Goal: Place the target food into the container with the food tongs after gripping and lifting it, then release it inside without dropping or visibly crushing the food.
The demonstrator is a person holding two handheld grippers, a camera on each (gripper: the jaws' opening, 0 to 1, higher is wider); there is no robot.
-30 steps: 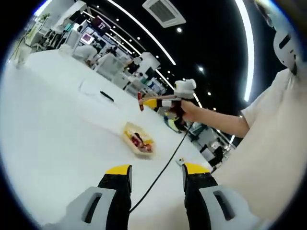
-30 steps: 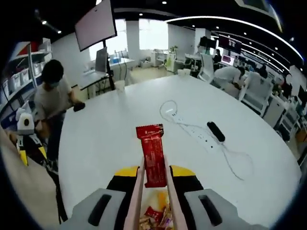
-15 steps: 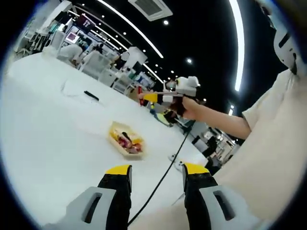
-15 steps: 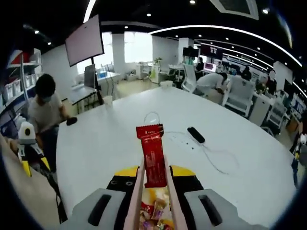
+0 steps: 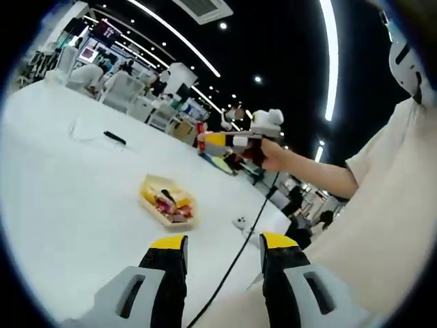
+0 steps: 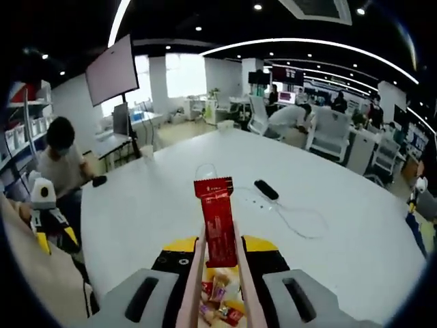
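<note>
Right gripper view first: my right gripper is closed down on the food tongs, whose two pale arms run up between my jaws and pinch the red snack packet. The packet stands upright from the tong tips, flat and uncreased as far as I can see, so the squeeze looks gentle enough.

What has changed over the last second is my height and aim. The white table has dropped away and more of the room shows beyond it, while the yellow tray has slid further into sight beneath the tongs, just below the packet. The packet itself sits between the tong tips exactly as it did. I read that as the lift being finished and the carry nearly lined up: lowering and letting go are what remain.

Left gripper view gives the side look. My left gripper has its jaws parted with nothing between them, held off from the tray. My right hand holds the right gripper out level, with the packet at its far end, above the tray and a little beyond it in this view.

That tray rests on the table and already holds a loose heap of small wrapped snacks, red and yellow ones among them. Beyond the tray lie a dark remote-like thing and a thin white cable, well apart from it.
</note>
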